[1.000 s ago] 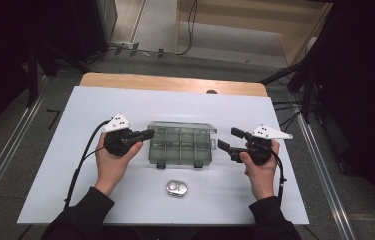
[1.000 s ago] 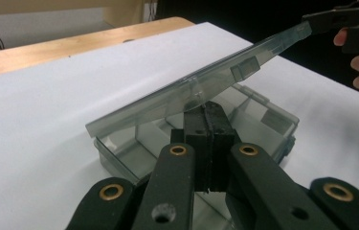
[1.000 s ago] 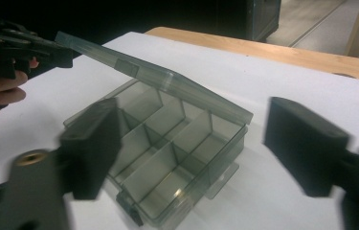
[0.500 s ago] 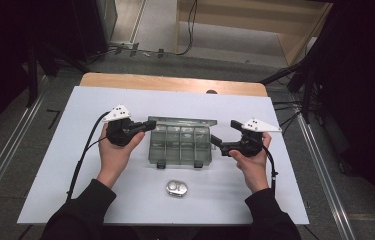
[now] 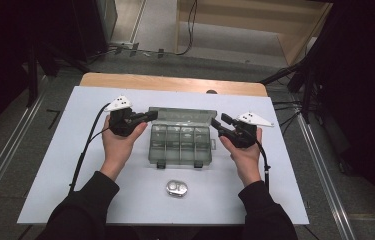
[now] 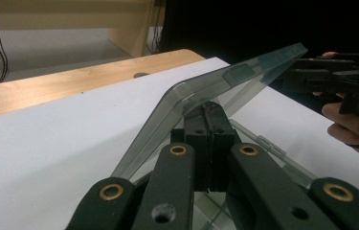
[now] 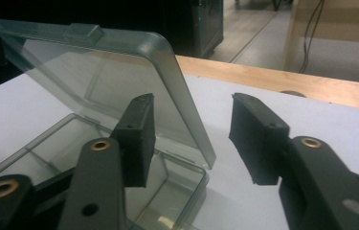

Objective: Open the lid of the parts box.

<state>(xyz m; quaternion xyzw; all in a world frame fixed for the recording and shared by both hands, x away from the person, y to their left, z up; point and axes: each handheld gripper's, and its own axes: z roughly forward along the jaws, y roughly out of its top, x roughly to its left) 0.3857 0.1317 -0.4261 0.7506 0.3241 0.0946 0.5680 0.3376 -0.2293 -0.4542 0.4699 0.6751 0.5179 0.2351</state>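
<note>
A clear grey plastic compartment box (image 5: 180,147) lies mid-table with its lid (image 5: 177,114) tilted up from the far side. My left gripper (image 5: 151,116) is shut on the lid's left corner; in the left gripper view the pads (image 6: 201,139) pinch the lid (image 6: 215,86) at its rounded corner. My right gripper (image 5: 216,125) is at the lid's right edge. Its jaws have just been closing and still stand apart, one on either side of the lid's corner (image 7: 186,96), and neither pad (image 7: 139,139) touches it. The box's compartments (image 7: 72,158) look bare.
A small silver metal piece (image 5: 176,188) lies on the white board (image 5: 65,175) in front of the box. A wooden table edge (image 5: 175,82) runs along the far side, with floor and cables beyond. The person's hands and dark sleeves flank the box.
Both hands have moved in toward the box. The left gripper reached the lid's left corner and the lid now stands higher. The right gripper's jaws have narrowed around the lid's right edge.
</note>
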